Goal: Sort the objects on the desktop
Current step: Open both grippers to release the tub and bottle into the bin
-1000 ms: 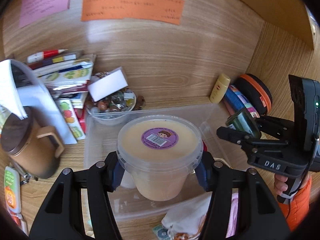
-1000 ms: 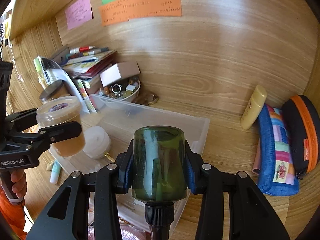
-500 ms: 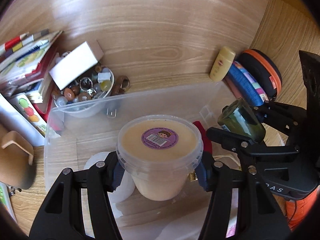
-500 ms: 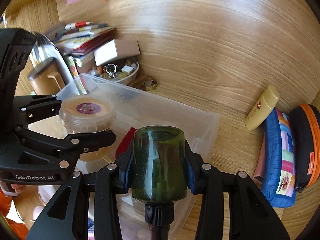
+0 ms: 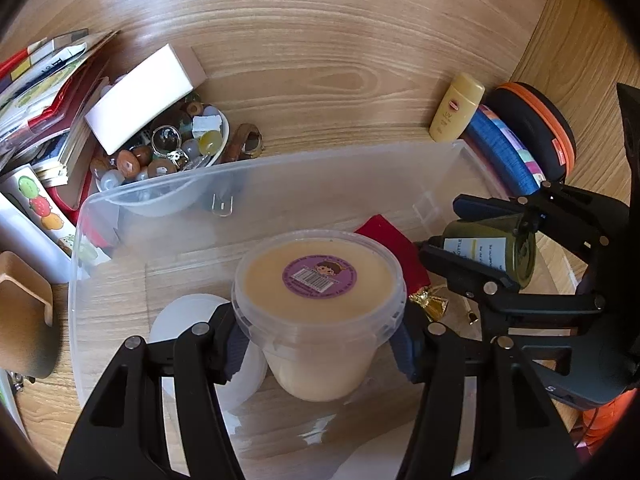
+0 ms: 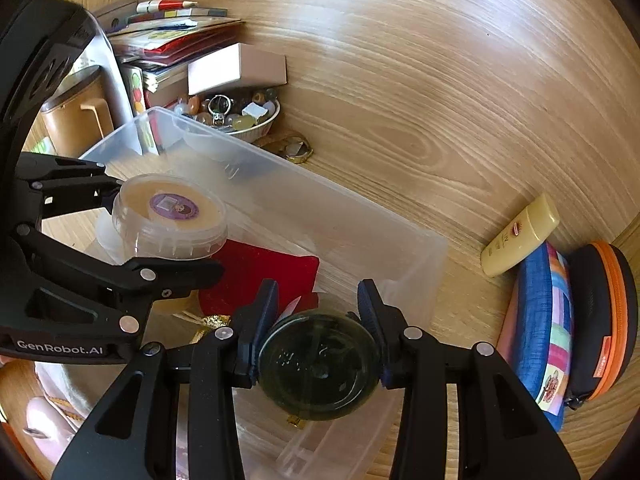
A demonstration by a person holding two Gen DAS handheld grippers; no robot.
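My left gripper (image 5: 318, 346) is shut on a clear tub (image 5: 318, 280) of beige paste whose lid bears a purple sticker. It hangs upright inside the clear plastic bin (image 5: 280, 164). My right gripper (image 6: 318, 332) is shut on a dark green bottle (image 6: 318, 372), whose round end faces the right wrist camera. The bottle (image 5: 492, 252) is low over the bin's right side, beside the tub (image 6: 172, 216). A red pouch (image 6: 272, 276), a white round lid (image 5: 180, 320) and a small gold trinket (image 5: 434, 304) lie in the bin.
Behind the bin are a bowl of trinkets (image 5: 168, 152) with a white box (image 5: 140, 92) on it, a watch (image 5: 244, 144) and stacked books (image 5: 48, 80). A brown mug (image 5: 20, 320) stands left. A yellow tube (image 6: 516, 240), blue pouch (image 6: 540, 328) and black-orange case (image 6: 604, 320) lie right.
Both grippers have sunk toward the bin and tipped downward, each keeping its load. The green bottle now shows its round end to the right wrist camera rather than its side.
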